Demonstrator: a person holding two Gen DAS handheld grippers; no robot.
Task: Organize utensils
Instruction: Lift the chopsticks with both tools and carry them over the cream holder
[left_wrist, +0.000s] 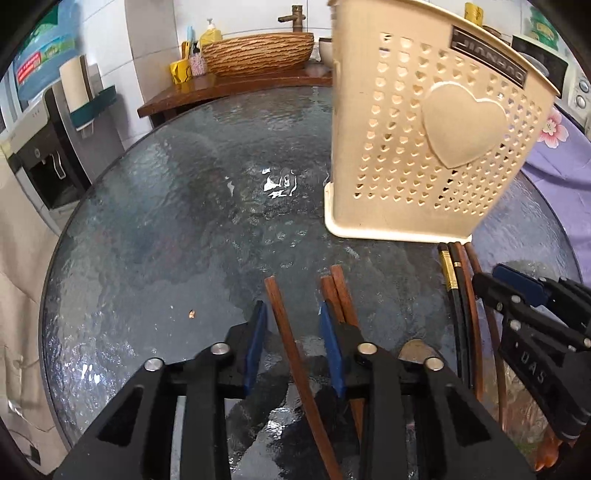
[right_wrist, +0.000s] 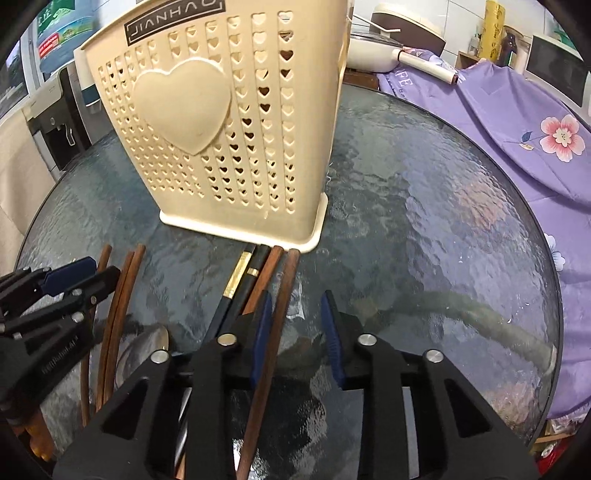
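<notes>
Your left hand-held gripper (left_wrist: 293, 325) and right hand-held gripper (right_wrist: 297, 314) each straddle, fingers apart, a brown chopstick (left_wrist: 284, 325) lying on the desk (left_wrist: 166, 221), ready for the beige holder (left_wrist: 424, 140).

Left gripper (left_wrist: 291, 308), lower centre of frame: matte black angular plastic linkage arms, triangular cutouts, round silver pivot screws, blue rubber finger pads (left_wrist: 258, 325). Right gripper (right_wrist: 295, 299): identical build, blue pads (right_wrist: 263, 314), white lettering on its side.

Dark label on holder (right_wrist: 207, 122) front reads "JIANHAO"; same label blurred in left view. Purple cloth (right_wrist: 491, 110) shows partial "FE". Other print too small to read.
</notes>
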